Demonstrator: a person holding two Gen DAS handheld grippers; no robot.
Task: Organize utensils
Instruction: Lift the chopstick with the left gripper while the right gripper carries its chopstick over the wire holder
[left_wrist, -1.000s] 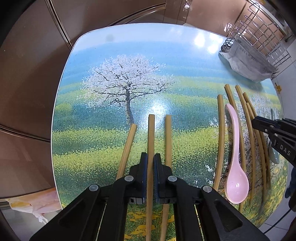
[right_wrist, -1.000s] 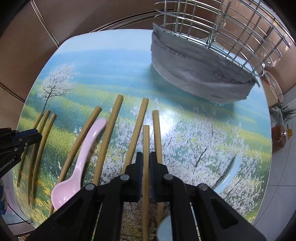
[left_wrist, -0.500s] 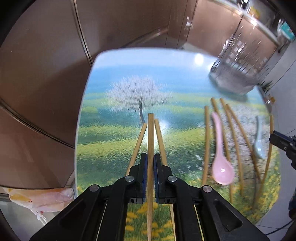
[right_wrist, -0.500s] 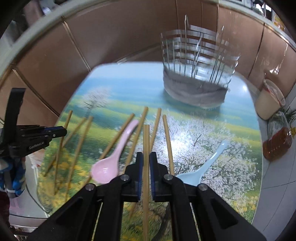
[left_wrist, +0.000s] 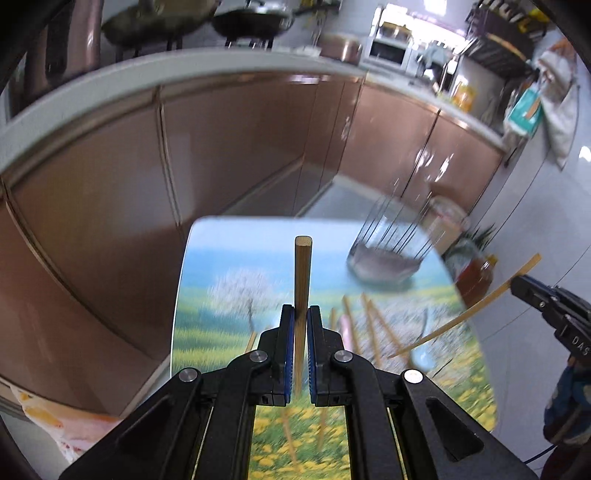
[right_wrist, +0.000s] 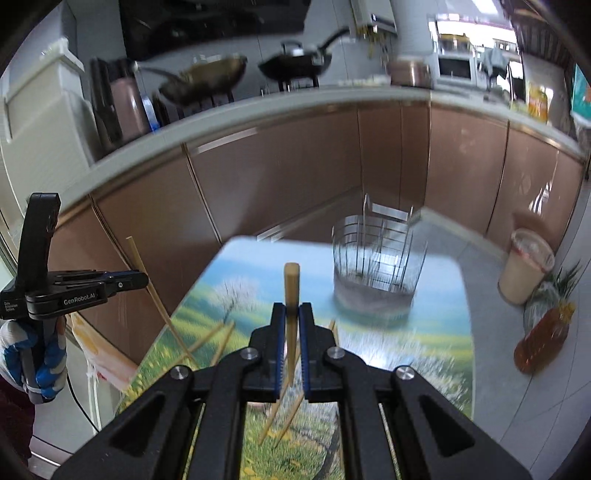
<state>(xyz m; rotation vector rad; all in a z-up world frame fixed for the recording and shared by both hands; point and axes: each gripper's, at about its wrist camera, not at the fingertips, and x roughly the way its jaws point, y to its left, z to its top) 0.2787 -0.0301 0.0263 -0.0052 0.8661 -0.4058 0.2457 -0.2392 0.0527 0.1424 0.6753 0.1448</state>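
Blurring hides table utensils; both grippers (left_wrist: 301, 317) (right_wrist: 291, 314) clamp chopsticks (left_wrist: 302, 273) (right_wrist: 291, 288).

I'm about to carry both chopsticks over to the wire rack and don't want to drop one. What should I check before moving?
1. Left gripper shut on its chopstick: ok.
2. Right gripper shut on its chopstick: ok.
3. Both sticks lifted off the table: ok.
4. Wire rack upright, top open: ok, though blurred.
5. Sticks held near their middle: cannot tell, lower ends hidden.
6. Pink spoon and the other chopsticks left on the table, out of the way: ok.
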